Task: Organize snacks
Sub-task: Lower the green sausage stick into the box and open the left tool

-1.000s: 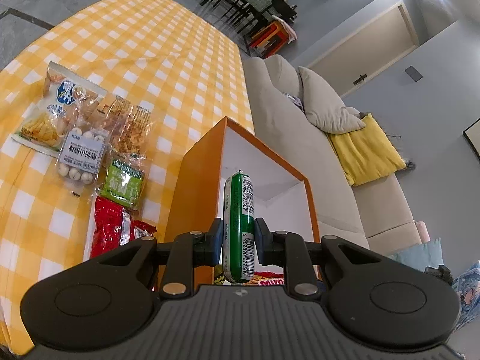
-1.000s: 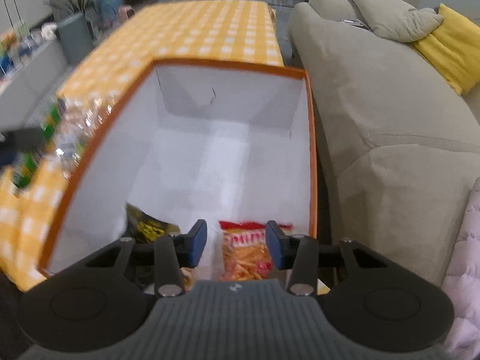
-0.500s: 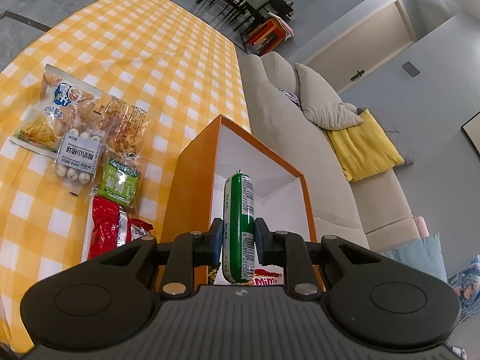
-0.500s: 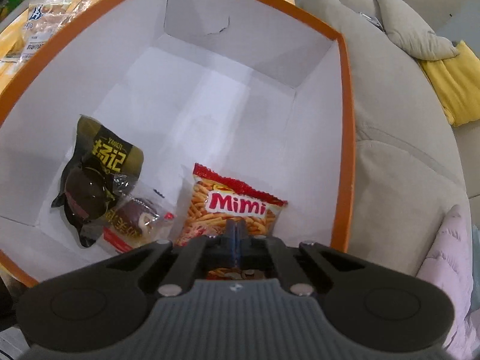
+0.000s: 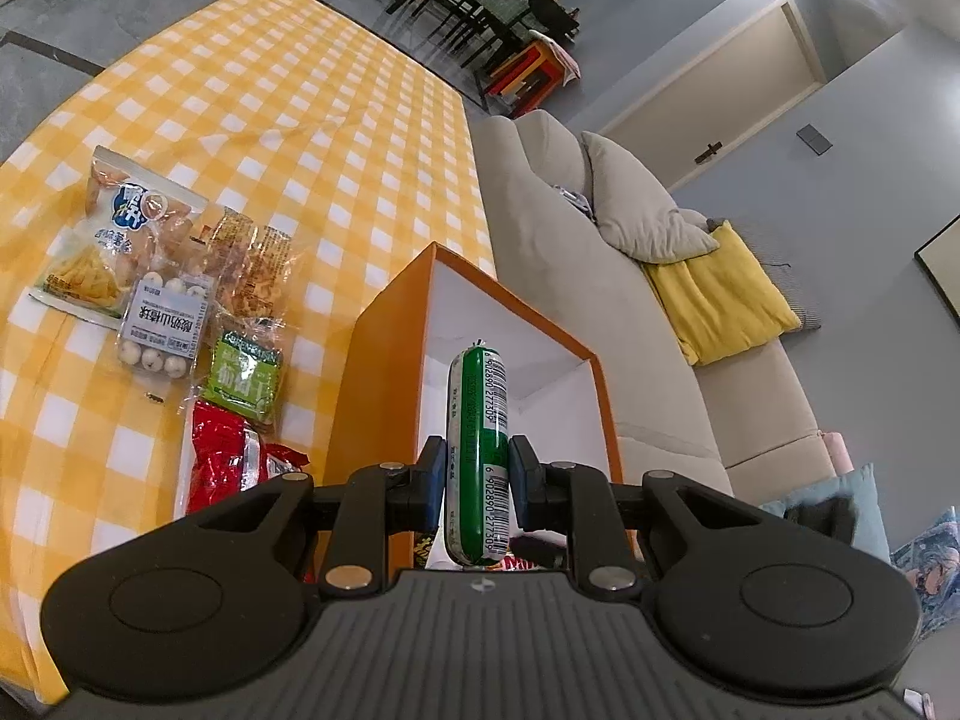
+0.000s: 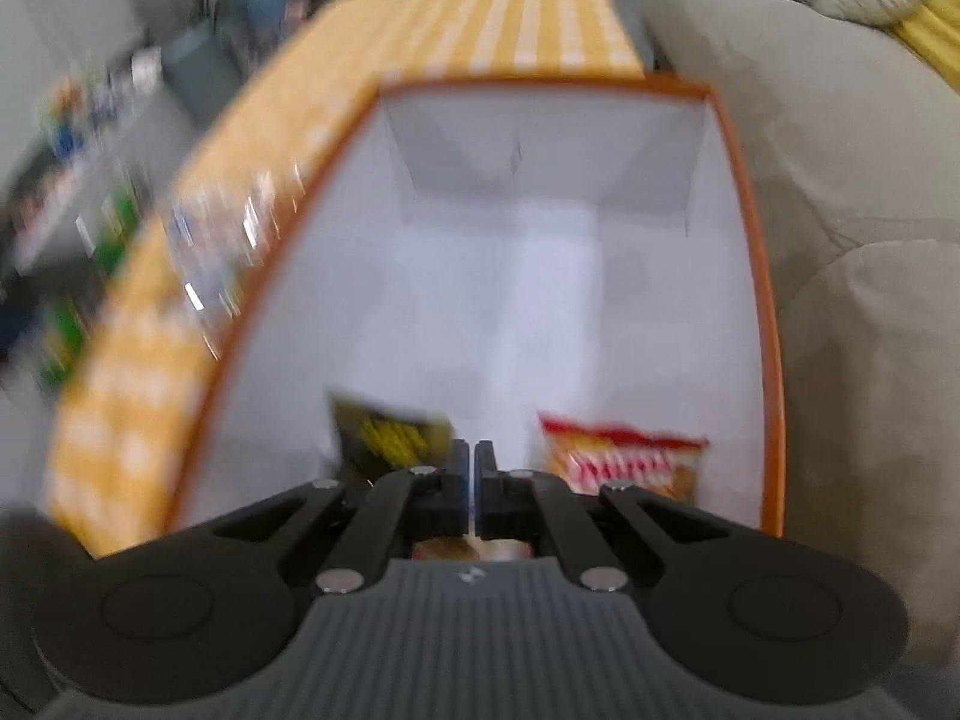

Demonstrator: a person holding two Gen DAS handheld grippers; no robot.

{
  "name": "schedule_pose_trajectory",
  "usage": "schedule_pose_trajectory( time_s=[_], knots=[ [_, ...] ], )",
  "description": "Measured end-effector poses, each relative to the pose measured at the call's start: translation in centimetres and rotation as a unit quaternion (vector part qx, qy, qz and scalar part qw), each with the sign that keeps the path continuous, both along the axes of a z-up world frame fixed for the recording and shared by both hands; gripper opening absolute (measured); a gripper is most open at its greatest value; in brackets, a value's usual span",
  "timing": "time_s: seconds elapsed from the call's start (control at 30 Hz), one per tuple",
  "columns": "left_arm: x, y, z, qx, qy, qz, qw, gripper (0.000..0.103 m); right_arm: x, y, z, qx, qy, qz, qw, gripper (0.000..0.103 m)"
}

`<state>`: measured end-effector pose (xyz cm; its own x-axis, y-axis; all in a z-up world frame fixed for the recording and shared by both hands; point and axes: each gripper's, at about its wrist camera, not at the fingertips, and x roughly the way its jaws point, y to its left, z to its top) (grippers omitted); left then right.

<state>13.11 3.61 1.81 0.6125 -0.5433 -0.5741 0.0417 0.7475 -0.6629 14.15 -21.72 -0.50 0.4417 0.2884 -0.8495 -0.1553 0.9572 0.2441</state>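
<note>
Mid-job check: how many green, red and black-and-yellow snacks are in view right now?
Green: 2 (green sausage, green packet)
Red: 2 (red packet, red-topped packet in the orange box)
Black-and-yellow: 1 (black-and-yellow packet)
Total: 5

The left gripper (image 5: 478, 474) clamps a green plastic-wrapped sausage (image 5: 478, 450); the right gripper (image 6: 475, 477) is closed, empty.
</note>
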Motion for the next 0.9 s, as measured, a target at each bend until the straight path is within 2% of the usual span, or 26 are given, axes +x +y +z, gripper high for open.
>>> schedule_pose_trajectory(
  time_s=[0.07, 0.13, 0.23, 0.33, 0.4, 0.53, 0.67, 0.77, 0.9],
  knots=[
    [0.0, -0.2, 0.1, 0.003, 0.001, -0.005, 1.0, 0.024, 0.8, 0.4, 0.6, 0.02, -0.001, -0.008, 1.0, 0.0],
    [-0.1, -0.3, 0.1, 0.005, -0.001, -0.01, 0.9999, 0.024, 1.8, 1.5, 0.0, 0.007, 0.015, -0.002, 1.0, 0.0],
    [-0.4, -0.6, 0.3, 0.011, -0.003, -0.014, 0.9998, 0.024, 3.5, 3.0, -2.7, -0.017, 0.074, -0.006, 0.997, 0.0],
    [-0.6, -0.7, 0.5, 0.016, -0.007, -0.015, 0.9997, 0.024, 4.4, 4.5, -5.0, -0.062, 0.098, 0.005, 0.993, 0.0],
    [-0.7, -1.0, 0.6, 0.018, -0.01, -0.015, 0.9997, 0.024, 4.6, 5.2, -6.1, -0.065, 0.1, 0.016, 0.993, 0.0],
    [-0.8, -2.2, 0.7, 0.029, -0.013, -0.032, 0.999, 0.024, 3.7, 5.0, -6.0, 0.002, 0.087, 0.042, 0.995, 0.0],
    [-0.6, -3.5, 0.5, 0.044, -0.004, -0.039, 0.9982, 0.024, 2.4, 1.9, -4.3, 0.004, 0.051, -0.008, 0.999, 0.004],
    [-0.2, -5.3, 0.0, 0.058, 0.003, -0.058, 0.9966, 0.024, 1.1, -1.3, -1.7, 0.025, 0.019, -0.049, 0.998, 0.004],
    [1.2, -9.2, -1.6, 0.109, 0.04, -0.074, 0.9905, 0.024, -0.4, -4.8, 1.5, 0.058, -0.035, -0.076, 0.995, 0.005]
  ],
)
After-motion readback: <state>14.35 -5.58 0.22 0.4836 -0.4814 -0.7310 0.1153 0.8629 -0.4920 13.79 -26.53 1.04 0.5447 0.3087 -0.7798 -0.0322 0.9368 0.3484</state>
